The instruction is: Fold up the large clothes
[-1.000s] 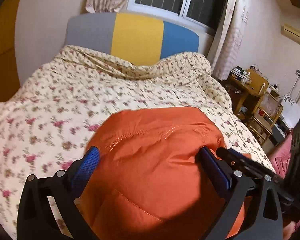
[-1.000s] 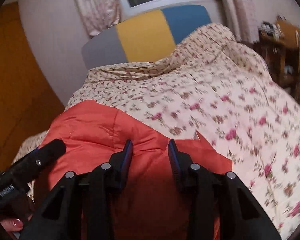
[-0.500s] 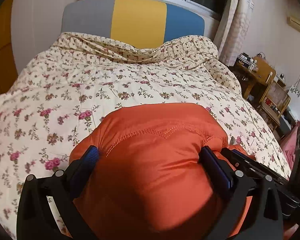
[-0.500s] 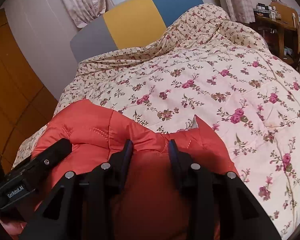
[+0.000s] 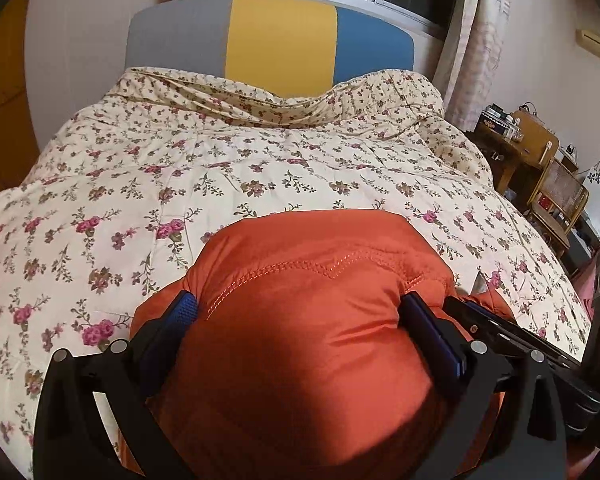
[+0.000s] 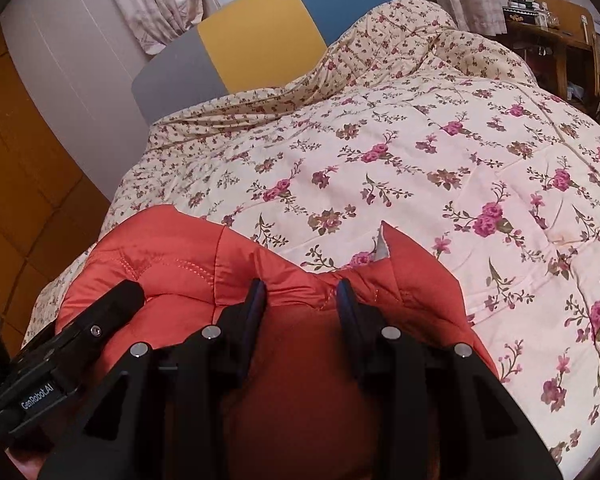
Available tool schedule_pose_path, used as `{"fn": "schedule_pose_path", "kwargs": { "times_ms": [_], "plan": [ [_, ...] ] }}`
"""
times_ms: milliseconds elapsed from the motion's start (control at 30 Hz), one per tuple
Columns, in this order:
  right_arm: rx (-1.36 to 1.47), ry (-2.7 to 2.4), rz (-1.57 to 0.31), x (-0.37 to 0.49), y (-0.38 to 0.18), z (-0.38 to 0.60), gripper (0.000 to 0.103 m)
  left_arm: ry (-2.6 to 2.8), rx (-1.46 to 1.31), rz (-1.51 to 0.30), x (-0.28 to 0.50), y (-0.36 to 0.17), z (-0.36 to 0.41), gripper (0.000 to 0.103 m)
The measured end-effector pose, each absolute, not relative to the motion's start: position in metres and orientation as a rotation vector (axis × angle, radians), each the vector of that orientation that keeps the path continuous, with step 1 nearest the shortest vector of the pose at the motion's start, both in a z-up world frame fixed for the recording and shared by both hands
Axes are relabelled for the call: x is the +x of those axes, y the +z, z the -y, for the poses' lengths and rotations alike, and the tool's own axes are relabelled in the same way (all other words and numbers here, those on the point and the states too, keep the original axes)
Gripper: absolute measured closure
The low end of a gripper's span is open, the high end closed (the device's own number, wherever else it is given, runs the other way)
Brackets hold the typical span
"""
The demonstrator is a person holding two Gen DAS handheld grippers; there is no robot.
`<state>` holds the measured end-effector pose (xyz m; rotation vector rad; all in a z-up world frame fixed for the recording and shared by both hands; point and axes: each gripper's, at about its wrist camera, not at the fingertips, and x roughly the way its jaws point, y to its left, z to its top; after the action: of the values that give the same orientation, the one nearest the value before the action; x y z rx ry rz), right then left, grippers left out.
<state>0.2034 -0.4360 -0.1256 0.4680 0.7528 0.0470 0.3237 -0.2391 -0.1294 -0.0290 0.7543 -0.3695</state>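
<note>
An orange quilted padded jacket [image 5: 312,320] lies bunched at the near end of the bed, over the floral quilt [image 5: 228,184]. My left gripper [image 5: 300,308] has its blue-padded jaws wide apart, pressed against a thick puffy fold of the jacket between them. My right gripper [image 6: 302,294] is shut on a narrower fold of the same jacket [image 6: 300,360], just right of the left gripper, whose black body [image 6: 72,348] shows beside it. A pointed jacket corner [image 6: 396,240] with a grey lining sticks up on the quilt.
The floral quilt [image 6: 440,152] covers the whole bed, rumpled near the grey, yellow and blue headboard [image 5: 276,36]. A wooden desk and chair [image 5: 540,168] stand right of the bed. An orange wardrobe [image 6: 16,152] is on the left.
Both grippers have moved forward and down over the bed with the jacket held. The jacket now sits lower on the quilt. The grips have not changed.
</note>
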Motion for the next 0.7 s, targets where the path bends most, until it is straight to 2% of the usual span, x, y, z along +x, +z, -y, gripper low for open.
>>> {"fn": "schedule_pose_path", "kwargs": {
  "times_ms": [200,467,533,600,700],
  "plan": [
    [0.460,-0.029,-0.645,0.166,-0.112,0.441,0.064,-0.358,0.007,-0.688,0.289,-0.117,0.234,0.003],
    [0.365,-0.098,-0.621,0.113,-0.100,0.442,0.063,-0.384,0.035,-0.598,0.213,-0.111,0.218,0.003],
    [0.285,-0.129,-0.620,0.103,-0.101,0.435,0.057,-0.385,0.065,-0.586,0.200,-0.115,0.221,0.003],
    [0.291,-0.142,-0.623,0.100,-0.105,0.436,0.057,-0.371,0.113,-0.538,0.188,-0.119,0.228,0.003],
    [0.355,-0.163,-0.663,0.106,-0.116,0.448,0.047,-0.372,0.160,-0.510,0.187,-0.124,0.238,0.003]
  ]
}}
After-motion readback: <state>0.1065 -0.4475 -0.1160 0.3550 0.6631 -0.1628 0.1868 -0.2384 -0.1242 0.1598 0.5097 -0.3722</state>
